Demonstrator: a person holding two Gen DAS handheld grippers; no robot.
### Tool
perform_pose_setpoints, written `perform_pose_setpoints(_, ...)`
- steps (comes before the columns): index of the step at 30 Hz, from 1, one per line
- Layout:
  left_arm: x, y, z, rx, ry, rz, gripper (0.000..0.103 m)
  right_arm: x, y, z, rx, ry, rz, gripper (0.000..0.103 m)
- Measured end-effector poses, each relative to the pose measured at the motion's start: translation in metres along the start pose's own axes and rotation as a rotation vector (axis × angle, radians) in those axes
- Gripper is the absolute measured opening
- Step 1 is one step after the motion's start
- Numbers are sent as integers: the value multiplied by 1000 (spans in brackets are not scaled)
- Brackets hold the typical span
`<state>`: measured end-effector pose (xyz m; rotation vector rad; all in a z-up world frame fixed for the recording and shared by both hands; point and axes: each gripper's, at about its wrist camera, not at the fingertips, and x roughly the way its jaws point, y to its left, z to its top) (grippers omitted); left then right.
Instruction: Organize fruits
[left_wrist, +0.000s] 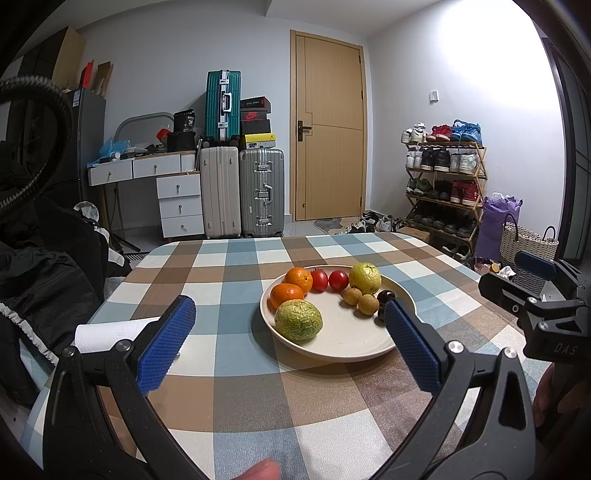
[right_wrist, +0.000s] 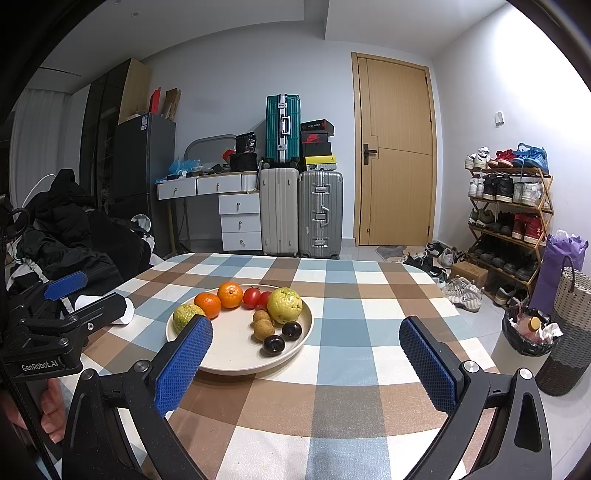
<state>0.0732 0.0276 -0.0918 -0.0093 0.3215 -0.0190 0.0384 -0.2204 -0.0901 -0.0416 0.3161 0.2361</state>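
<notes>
A cream plate (left_wrist: 343, 343) (right_wrist: 229, 354) sits on the checked tablecloth and holds all the fruit. On it lie two oranges (left_wrist: 298, 279) (right_wrist: 229, 294), two tomatoes (left_wrist: 338, 280) (right_wrist: 252, 297), a yellow-green guava (left_wrist: 365, 277) (right_wrist: 284, 305), a rough green citrus (left_wrist: 298, 319) (right_wrist: 184, 316), two brown longans (left_wrist: 368, 304) (right_wrist: 263, 329) and two dark plums (left_wrist: 386, 296) (right_wrist: 273, 345). My left gripper (left_wrist: 290, 334) is open, near the plate's front, holding nothing. My right gripper (right_wrist: 306, 349) is open too, right of the plate, holding nothing.
A white paper roll (left_wrist: 110, 334) (right_wrist: 125, 312) lies at the table's left edge. Dark clothing (left_wrist: 48, 266) is piled left of the table. Suitcases (left_wrist: 242, 192), a desk with drawers, a door and a shoe rack (right_wrist: 509, 221) stand behind. A bin (right_wrist: 528, 336) stands on the right.
</notes>
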Motion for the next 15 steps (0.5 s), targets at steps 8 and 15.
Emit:
perform_pose_setpoints(8,1,0,0,1,-1,0,102,0,0,0,0,1,0,103)
perform_pose_setpoints(15,0,0,0,0,0,0,102,0,0,0,1,1,-1,103)
